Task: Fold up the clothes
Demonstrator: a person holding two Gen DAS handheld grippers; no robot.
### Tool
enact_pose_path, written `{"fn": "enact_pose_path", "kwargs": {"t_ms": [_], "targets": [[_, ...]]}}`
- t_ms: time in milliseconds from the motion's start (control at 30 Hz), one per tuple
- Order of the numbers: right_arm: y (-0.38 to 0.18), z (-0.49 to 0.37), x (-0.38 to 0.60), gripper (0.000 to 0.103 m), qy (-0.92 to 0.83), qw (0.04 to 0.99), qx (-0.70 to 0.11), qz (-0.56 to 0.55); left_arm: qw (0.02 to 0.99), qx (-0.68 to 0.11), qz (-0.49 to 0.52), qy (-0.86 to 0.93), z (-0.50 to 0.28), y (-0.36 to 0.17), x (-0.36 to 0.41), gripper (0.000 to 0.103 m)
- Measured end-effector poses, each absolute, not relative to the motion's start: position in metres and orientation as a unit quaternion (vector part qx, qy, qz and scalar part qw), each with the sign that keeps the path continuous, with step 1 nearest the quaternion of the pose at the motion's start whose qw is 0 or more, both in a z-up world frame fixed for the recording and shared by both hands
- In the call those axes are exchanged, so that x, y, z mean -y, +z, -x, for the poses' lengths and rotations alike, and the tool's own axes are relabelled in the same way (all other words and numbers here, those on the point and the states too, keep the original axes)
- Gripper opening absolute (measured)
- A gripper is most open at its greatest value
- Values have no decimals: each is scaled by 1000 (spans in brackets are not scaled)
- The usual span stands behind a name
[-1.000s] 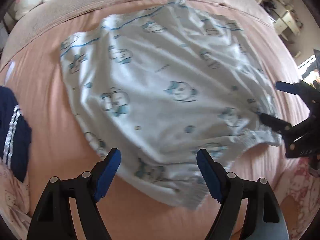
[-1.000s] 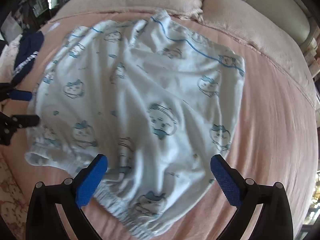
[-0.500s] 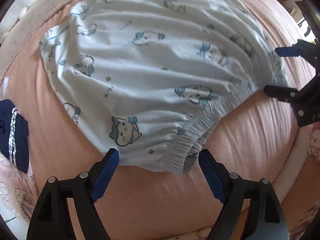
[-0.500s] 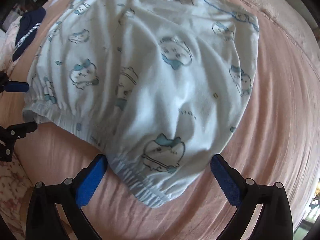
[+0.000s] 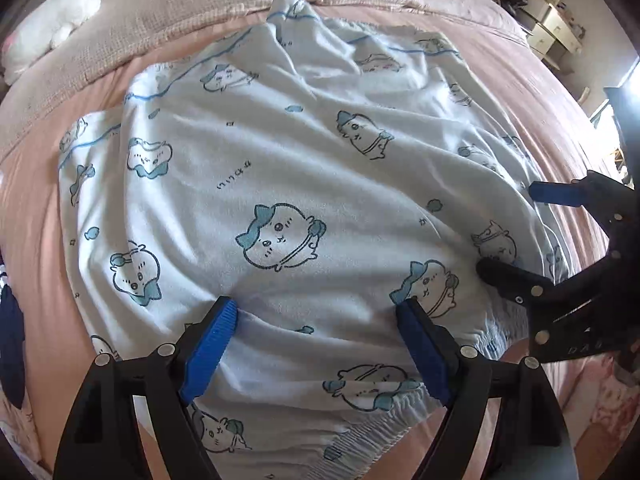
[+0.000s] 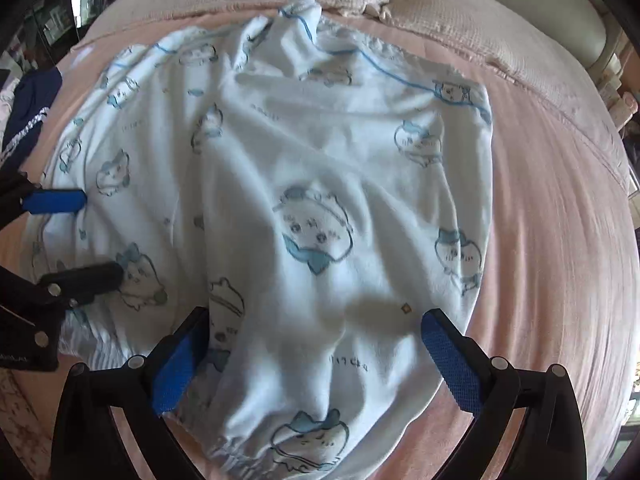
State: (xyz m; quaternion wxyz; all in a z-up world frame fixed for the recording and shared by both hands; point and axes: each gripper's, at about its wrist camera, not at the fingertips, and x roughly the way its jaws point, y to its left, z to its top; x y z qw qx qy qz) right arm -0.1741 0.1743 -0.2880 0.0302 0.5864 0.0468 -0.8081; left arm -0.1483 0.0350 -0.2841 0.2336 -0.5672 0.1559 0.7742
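Garment (image 5: 288,184): pale blue printed knit, looks like shorts or pyjama bottoms, spread on the pink bed (image 5: 520,64). Fills the centre of both wrist views. Gathered elastic band along the lower edge of frame; blue-piped hems toward the top, near the beige blanket (image 5: 168,12).

Handling, my estimate: light, soft, limp. It will sag and drape from any single pinch and hold no shape of its own. Not slippery against the sheet, so dragging will likely bunch it. Creases already run across the middle. The elastic band (image 5: 384,420) is the thickest, firmest edge, so I would pinch there, at the two ends, for an even lift.

My left hand-held gripper (image 5: 316,336): fingers spread wide, pads resting on or just above the cloth, lower centre of the left view, just above the band. Nothing pinched.

My right hand-held gripper (image 6: 316,344): also spread, straddling a raised ridge of fabric at lower centre of the right view. Nothing clamped.

The two sit side by side along the band edge; each shows in the other's view at mid-frame edge.

Dark navy garment (image 6: 32,108) lies apart at the left.
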Motion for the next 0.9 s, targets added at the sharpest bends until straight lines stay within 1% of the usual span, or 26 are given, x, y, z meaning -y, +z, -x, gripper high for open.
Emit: {"fn": "enact_pose_path", "kwargs": {"t_ms": [33,100,133,267,367,433,533,600,633,667,700,733,767,900], "targets": [[-289,172,-184,103,-802,26,-21,-597,221,-175,578,766,144,-286,-31,90],[-287,167,-197,103,-787,11,-9,-617,192,-183,598,756,141,-286,-15,92],[-285,163,-202,103,-783,8,-5,-621,167,-187,611,751,140,-287,-4,95],[-270,156,-208,103,-790,0,16,-613,116,-120,611,774,141,-267,38,96],[-242,149,-204,103,-823,10,17,-568,150,-32,619,770,140,-259,51,96],[-238,147,-196,103,-828,13,-12,-561,185,8,633,751,137,-262,47,94],[-244,144,-190,103,-823,19,-45,-566,234,-27,624,745,121,-259,20,93],[-248,144,-191,103,-816,22,-37,-577,240,-48,623,743,112,-263,11,90],[-248,138,-193,103,-810,24,-30,-585,240,-58,624,741,108,-265,7,83],[-248,133,-195,103,-805,26,-22,-593,240,-67,625,740,105,-267,4,68],[-251,133,-196,103,-799,32,-14,-601,240,-77,626,738,101,-269,0,62],[-254,134,-196,103,-793,41,-12,-608,240,-87,626,737,97,-271,-3,48],[-256,135,-195,103,-787,49,-10,-615,240,-97,627,735,93,-274,-7,40],[-261,133,-178,103,-786,56,-61,-612,240,-136,628,727,77,-282,-21,40]]}}
